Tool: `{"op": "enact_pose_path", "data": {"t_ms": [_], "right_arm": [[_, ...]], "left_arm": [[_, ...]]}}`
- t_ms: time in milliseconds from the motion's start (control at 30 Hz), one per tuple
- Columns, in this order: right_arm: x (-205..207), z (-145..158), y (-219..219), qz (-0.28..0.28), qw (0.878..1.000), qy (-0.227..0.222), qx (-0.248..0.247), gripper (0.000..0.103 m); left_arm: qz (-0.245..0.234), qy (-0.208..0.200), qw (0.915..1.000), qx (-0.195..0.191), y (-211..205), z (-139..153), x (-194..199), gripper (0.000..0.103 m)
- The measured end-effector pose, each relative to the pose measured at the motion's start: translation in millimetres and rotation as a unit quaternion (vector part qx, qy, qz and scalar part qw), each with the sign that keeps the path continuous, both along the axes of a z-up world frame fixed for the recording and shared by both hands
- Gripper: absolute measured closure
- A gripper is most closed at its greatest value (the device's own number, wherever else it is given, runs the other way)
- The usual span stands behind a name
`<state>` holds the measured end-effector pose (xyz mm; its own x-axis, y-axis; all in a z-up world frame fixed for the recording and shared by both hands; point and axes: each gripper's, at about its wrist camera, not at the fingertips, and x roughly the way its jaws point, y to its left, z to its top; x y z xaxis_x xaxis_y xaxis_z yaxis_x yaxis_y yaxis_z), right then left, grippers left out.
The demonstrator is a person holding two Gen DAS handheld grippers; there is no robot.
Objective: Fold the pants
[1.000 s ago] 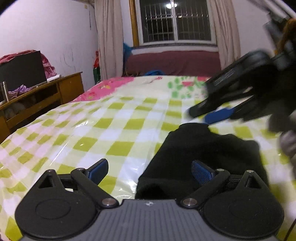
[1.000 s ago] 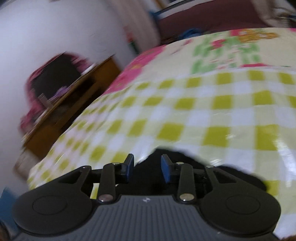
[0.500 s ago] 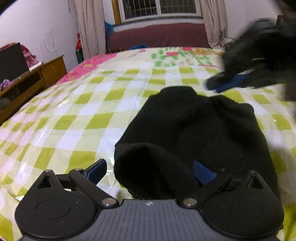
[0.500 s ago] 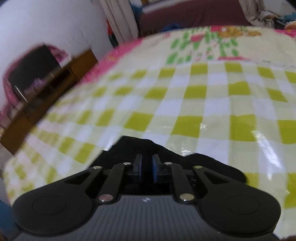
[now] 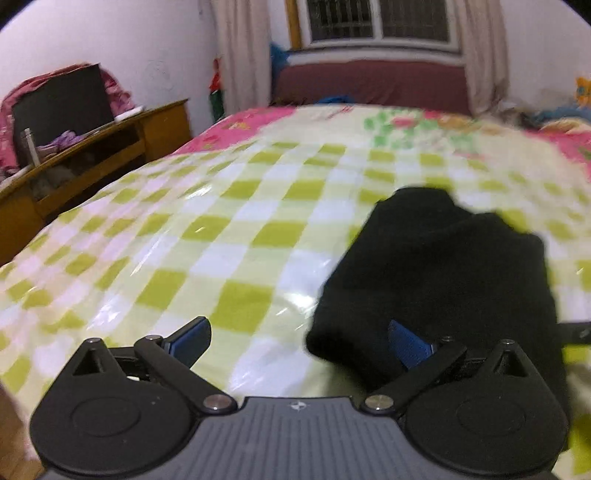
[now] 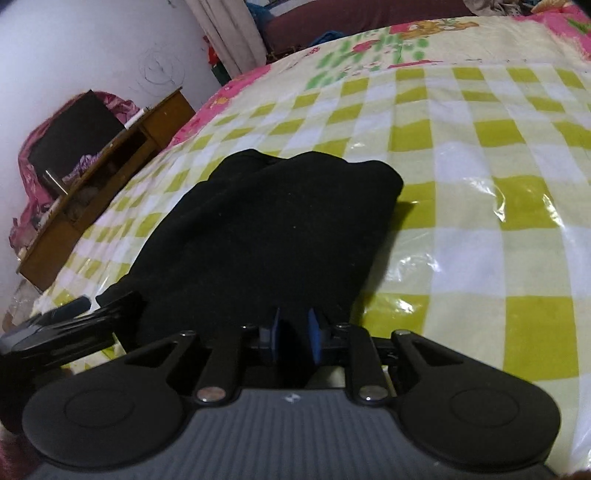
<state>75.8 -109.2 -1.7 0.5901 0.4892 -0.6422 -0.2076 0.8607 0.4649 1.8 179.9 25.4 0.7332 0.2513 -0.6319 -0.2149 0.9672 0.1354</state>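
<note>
Black knit pants (image 6: pixel 266 229) lie folded; right gripper (image 6: pixel 293 341) jaws are opening off the cloth, left gripper (image 5: pixel 297 341) spread wide. Edges should be aligned squarely.

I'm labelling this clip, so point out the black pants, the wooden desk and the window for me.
black pants (image 6: pixel 266 229): right wrist view, middle of the folded cloth.
wooden desk (image 5: pixel 162 125): left wrist view, its end panel.
window (image 5: pixel 380 18): left wrist view, barred pane.

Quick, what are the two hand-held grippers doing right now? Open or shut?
Left hand-held gripper: open, holding nothing; the black pants lie by its right finger.
Right hand-held gripper: narrow jaws opening slightly, pants fabric between them.
</note>
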Motion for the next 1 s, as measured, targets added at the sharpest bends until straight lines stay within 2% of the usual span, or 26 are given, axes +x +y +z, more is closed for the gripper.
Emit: {"op": "enact_pose_path", "data": {"t_ms": [67,133,200,300,367,433,667,733,833,1000], "right_arm": [[-2,-3,-5,-0.004,1.000,0.001,0.013,0.084],[-6,-4,-9,-0.006,1.000,0.000,0.020,0.084],[-9,-6,-12,-0.005,1.000,-0.002,0.021,0.079],[-9,-11,-19,-0.016,0.999,-0.003,0.035,0.078],[-10,-8,-21,-0.020,0.999,-0.011,0.040,0.078],[-11,-5,-22,-0.020,0.999,-0.021,0.044,0.078],[-9,-10,-20,-0.022,0.999,-0.007,0.036,0.078],[-10,-12,-20,-0.022,0.999,-0.002,0.038,0.078],[-16,-8,-20,-0.023,0.999,-0.008,0.037,0.078],[-30,-5,-19,-0.024,0.999,-0.009,0.031,0.078]], "left_arm": [[0.004,0.033,0.9989,0.034,-3,-6,11,0.000],[-0.001,0.032,0.9981,0.053,-7,-4,11,0.000],[-0.005,0.018,0.9986,0.049,-6,4,6,0.000],[0.014,0.011,0.9991,0.037,2,11,3,0.000],[0.011,0.006,0.9980,0.062,-2,10,1,0.000],[0.005,0.018,0.9961,0.086,-9,2,7,0.000],[-0.016,0.033,0.9930,0.113,-17,-8,21,0.000],[-0.008,0.022,0.9938,0.108,-14,-3,17,0.000],[-0.001,0.007,0.9969,0.079,-14,8,6,0.000],[-0.032,0.008,0.9979,0.056,-41,13,-3,0.000]]}}
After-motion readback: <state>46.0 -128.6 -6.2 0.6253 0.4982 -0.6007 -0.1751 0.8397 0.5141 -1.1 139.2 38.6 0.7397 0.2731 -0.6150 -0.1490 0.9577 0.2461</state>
